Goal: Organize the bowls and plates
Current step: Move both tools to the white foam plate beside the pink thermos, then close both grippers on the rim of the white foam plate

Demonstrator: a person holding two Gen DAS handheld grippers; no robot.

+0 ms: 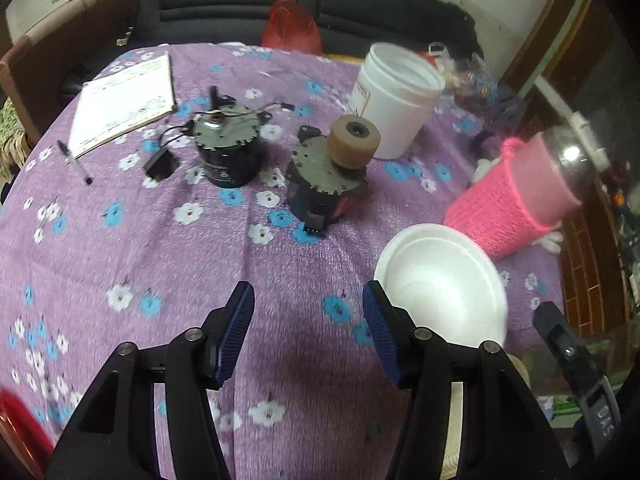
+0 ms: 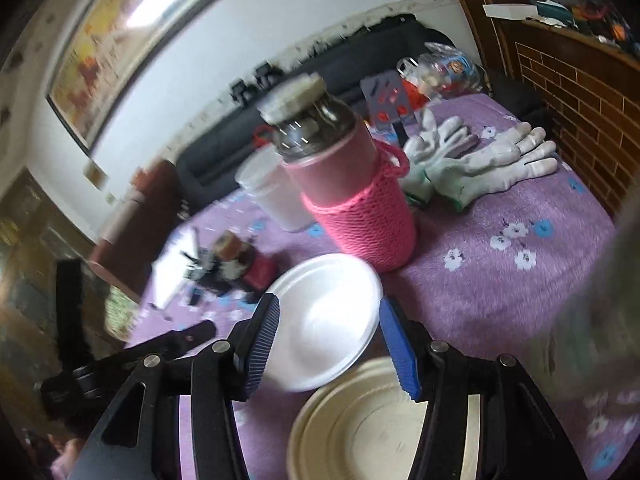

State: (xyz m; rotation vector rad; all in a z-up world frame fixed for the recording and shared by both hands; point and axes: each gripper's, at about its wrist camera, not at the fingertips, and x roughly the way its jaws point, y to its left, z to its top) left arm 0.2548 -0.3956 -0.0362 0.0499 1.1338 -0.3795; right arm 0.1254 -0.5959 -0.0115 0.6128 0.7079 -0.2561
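Purple cloth point(image 1: 120, 240), fuzzy and printed with white and blue flowers, fills most of the left wrist view. The left gripper point(image 1: 308, 320) sits at the bottom centre, its ribbed blue pads apart with only cloth between them. A white foam bowl point(image 1: 440, 288), round and matte, lies at lower right just beside the right-hand pad, its near rim hidden behind that finger. Above it leans a jar in a pink knitted sleeve point(image 1: 508, 200), its top blurred by glare. Two dark metal motors point(image 1: 228, 152) stand mid-frame, one topped by a brown roller; a white plastic tub point(image 1: 396, 100) stands behind them. A notebook point(image 1: 124, 104) and a pen point(image 1: 74, 162) lie at upper left. A red blur at the bottom left corner is cut off and cannot be made out.

From the right wrist view, the right gripper point(image 2: 330, 344) holds its blue pads apart, with the foam bowl point(image 2: 328, 320) seen between them; whether either pad touches its rim cannot be told. Below, cream plates point(image 2: 360, 432) lie stacked, smooth and ringed, cut off by the frame edge and partly covered by the fingers. The knitted jar point(image 2: 360, 216) stands just behind the bowl, its metal neck and lid smeared. White fabric gloves point(image 2: 480, 164) lie at upper right on the cloth. The left side of the frame is too blurred to read.
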